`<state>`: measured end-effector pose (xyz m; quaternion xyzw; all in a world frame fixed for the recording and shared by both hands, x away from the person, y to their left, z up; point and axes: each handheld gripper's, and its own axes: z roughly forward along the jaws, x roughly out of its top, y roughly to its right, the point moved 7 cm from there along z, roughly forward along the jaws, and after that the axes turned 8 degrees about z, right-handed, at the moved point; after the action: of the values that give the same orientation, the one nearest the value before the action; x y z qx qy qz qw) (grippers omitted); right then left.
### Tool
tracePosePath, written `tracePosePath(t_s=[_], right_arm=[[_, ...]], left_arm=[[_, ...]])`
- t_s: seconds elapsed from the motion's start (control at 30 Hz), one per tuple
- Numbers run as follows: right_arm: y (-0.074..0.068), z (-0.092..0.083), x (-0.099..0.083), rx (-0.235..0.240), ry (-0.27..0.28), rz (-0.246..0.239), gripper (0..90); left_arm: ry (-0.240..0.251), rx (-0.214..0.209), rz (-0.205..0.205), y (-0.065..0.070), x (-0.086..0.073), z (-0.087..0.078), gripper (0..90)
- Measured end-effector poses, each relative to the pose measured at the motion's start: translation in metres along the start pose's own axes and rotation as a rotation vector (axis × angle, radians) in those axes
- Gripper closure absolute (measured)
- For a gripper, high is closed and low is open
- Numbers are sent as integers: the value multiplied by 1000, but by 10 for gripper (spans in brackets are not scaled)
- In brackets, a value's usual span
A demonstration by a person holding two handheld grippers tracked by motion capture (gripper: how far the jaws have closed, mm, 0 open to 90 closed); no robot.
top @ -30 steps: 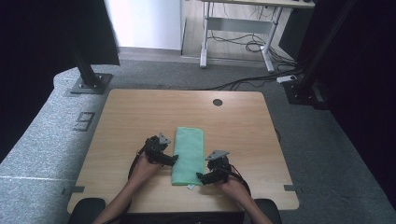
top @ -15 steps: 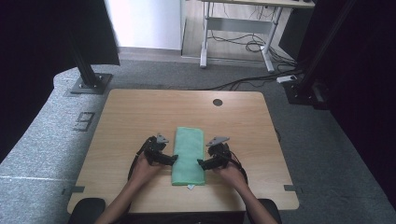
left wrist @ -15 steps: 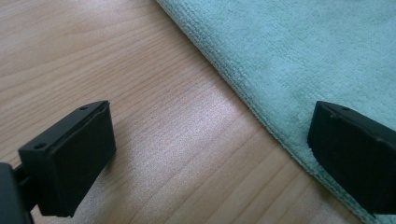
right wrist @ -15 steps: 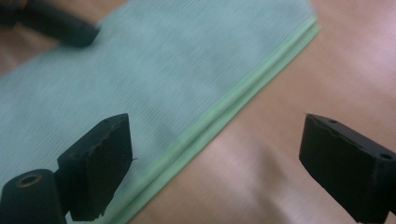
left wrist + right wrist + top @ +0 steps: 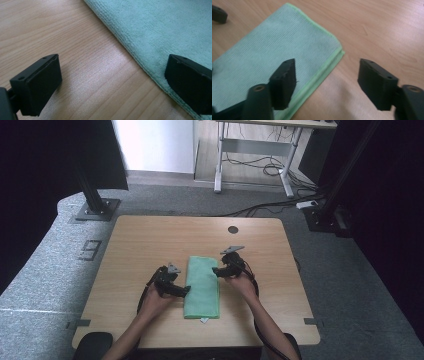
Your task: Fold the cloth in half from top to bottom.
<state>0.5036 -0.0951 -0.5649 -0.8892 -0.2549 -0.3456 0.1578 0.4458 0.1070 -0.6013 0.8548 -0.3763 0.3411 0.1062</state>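
A folded green towel (image 5: 202, 287) lies lengthwise on the wooden table (image 5: 150, 240). My left gripper (image 5: 186, 290) rests low at the towel's left edge. It is open: in the left gripper view (image 5: 112, 82) one jaw is over bare wood and the other over the towel (image 5: 160, 27). My right gripper (image 5: 215, 270) hovers at the towel's right side, near its far corner. Its jaws have just been closing and still stand apart in the right gripper view (image 5: 327, 80), with the towel's (image 5: 269, 55) corner edge below them and nothing pinched.
A round cable hole (image 5: 233, 229) sits at the table's far middle. A small white tag (image 5: 204, 320) pokes out at the towel's near edge. Bare wood lies left and right of the towel. A desk frame with cables (image 5: 260, 165) stands on the floor beyond.
My right gripper has moved away from the person along the towel's right edge, from its near end up toward its far corner. The left gripper and the towel have stayed put.
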Motion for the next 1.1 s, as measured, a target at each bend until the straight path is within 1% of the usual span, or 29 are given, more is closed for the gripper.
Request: tracePosePath(t_s=[0.13, 0.17, 0.2, 0.23, 0.33, 0.4, 0.5, 0.57, 0.6, 0.63, 0.67, 0.77, 0.8, 0.83, 0.87, 0.9, 0.93, 0.97, 1.03, 1.07, 1.1], right_arm=[[6, 8, 10, -12, -10, -7, 419], [8, 11, 15, -18, -8, -2, 452], [8, 11, 15, -18, -8, -2, 452], [11, 15, 19, -13, -6, 10, 482], [13, 18, 24, -14, -3, 13, 500], [13, 22, 26, -11, -4, 15, 504], [13, 30, 28, -21, -8, -7, 504], [13, 37, 28, -33, -25, -19, 499], [14, 42, 26, -40, -40, -18, 483], [14, 42, 26, -40, -40, -18, 483], [16, 48, 25, -42, -49, -15, 460], [16, 52, 23, -35, -55, -8, 441], [18, 53, 21, -23, -51, 10, 435], [18, 53, 21, -23, -51, 10, 435], [20, 53, 20, -6, -40, 40, 443], [19, 53, 19, -6, -36, 32, 470], [18, 52, 18, -1, -38, 33, 520], [18, 52, 18, -1, -38, 33, 520], [14, 50, 17, 17, -40, 30, 639], [12, 49, 17, 21, -41, 28, 679], [8, 49, 16, 44, -45, 29, 788]], left_arm=[[-2, 0, 3, 0, 0, 0, 10], [-2, -1, 2, 0, 0, 0, 10], [-2, 0, 3, 0, 0, 0, 10], [-2, 0, 2, 0, 0, 0, 10], [-1, 0, 1, 0, 0, 0, 10], [-1, 0, 1, 0, 0, 0, 10], [-2, 0, 2, 0, 0, 0, 10], [-2, 0, 1, 0, 0, 0, 10], [-1, 0, -1, 0, 0, 0, 10], [-1, 0, -2, 0, 0, 0, 10], [-1, 0, -2, 0, 0, 0, 11], [-2, 0, -1, 0, 0, 0, 11], [-2, 1, -2, 0, 0, 0, 11], [-2, 1, -1, 0, 0, 0, 11], [-2, 1, -2, 0, 0, 0, 11], [-2, 1, -2, 0, 0, 0, 11], [-2, 1, -2, 0, 0, 0, 10], [-2, 1, -2, 0, 0, 0, 10], [-2, 1, -2, 0, 0, 0, 10], [-2, 1, -2, 0, 0, 0, 10], [-2, 1, -2, 0, 0, 0, 11]])
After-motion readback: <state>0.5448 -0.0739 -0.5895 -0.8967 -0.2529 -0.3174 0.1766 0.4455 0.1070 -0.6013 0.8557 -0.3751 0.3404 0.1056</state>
